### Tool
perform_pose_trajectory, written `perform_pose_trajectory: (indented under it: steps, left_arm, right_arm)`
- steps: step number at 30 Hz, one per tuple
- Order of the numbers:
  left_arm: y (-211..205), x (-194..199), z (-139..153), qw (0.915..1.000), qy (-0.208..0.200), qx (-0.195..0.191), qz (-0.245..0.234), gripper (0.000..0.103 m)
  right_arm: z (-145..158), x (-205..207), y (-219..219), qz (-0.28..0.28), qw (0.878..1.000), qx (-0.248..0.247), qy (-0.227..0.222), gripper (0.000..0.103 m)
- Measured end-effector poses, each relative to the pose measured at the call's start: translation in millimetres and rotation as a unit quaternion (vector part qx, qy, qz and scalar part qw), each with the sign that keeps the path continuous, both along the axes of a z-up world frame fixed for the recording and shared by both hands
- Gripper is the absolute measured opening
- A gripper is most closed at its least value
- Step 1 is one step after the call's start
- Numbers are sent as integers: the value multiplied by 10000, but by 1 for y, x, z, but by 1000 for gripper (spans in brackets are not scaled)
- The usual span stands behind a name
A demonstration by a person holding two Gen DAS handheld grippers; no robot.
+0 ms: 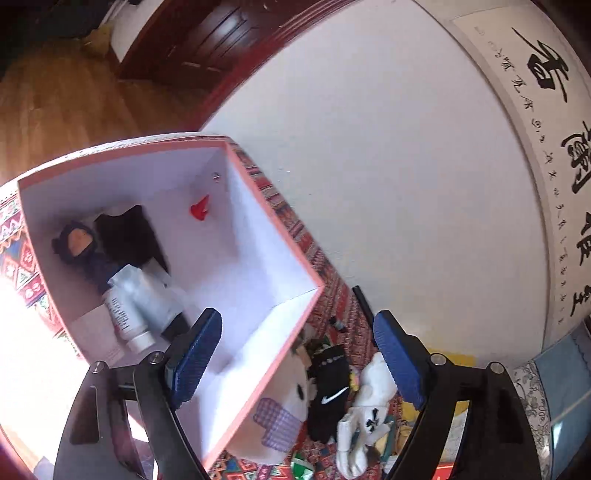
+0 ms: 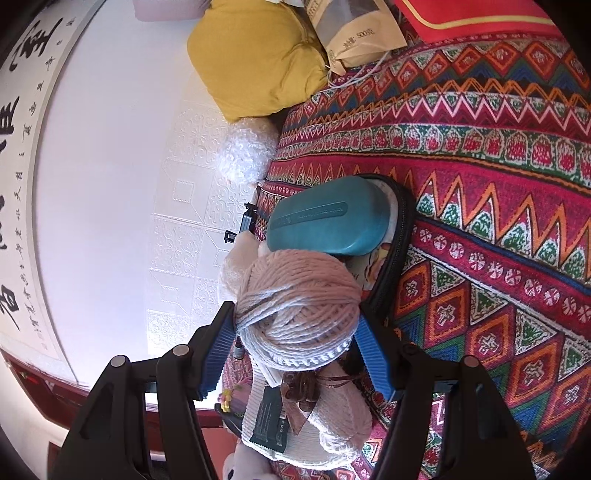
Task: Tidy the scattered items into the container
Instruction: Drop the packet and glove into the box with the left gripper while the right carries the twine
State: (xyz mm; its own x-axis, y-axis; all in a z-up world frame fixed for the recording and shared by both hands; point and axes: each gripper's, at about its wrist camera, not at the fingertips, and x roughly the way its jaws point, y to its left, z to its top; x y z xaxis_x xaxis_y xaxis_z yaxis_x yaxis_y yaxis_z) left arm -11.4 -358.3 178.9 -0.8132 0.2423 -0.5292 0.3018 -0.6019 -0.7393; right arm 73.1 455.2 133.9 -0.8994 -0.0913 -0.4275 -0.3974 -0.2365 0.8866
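Observation:
In the left wrist view a pink-rimmed white box [image 1: 275, 236] stands on the patterned cloth. Inside lie a dark doll [image 1: 79, 243], a white bottle [image 1: 125, 314] and a small red piece [image 1: 200, 209]. My left gripper [image 1: 295, 360] is open and empty over the box's near corner. Beside the box lie a black sock [image 1: 328, 395], a white sock [image 1: 365, 410] and a plush [image 1: 280, 406]. In the right wrist view my right gripper [image 2: 295, 350] is shut on a pale pink yarn ball [image 2: 299, 306]. A teal case [image 2: 325, 218] lies just beyond it.
A yellow cushion [image 2: 258, 59], a paper bag [image 2: 354, 29] and a bubble-wrap wad [image 2: 243, 151] sit by the white wall. A woven hat with a brown bow [image 2: 299, 417] lies under the yarn. The patterned cloth [image 2: 498, 221] spreads to the right.

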Motion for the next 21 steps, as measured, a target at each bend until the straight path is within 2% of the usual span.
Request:
perform_pose_trajectory:
  steps: [4,7,9,12,15,21]
  left_arm:
    - [4,10,-31,9982,-129,-483,343,84]
    - [-4,11,-49,9937,-529,-792,592,84]
    - [-15,18,-55,9939,-468,-773,628,84]
    - [-27,29,-46,9862,-482,-1217,1016,84]
    - [-41,39,-41,9810,-445,-1383,1284,84]
    - [-65,53,-38,9754,-445,-1510,1542,84]
  right_arm:
    - [10,-3,-11,119,9995,277,-18,63]
    - [28,-3,-30,325,9973,651,29,63]
    - [50,-3,-53,537,9927,1071,158,63]
    - [92,-6,-110,1016,9777,1762,523,63]
    - [132,-16,-192,1828,9520,2214,1065,63]
    - [198,-50,-389,3501,8759,2526,2154,63]
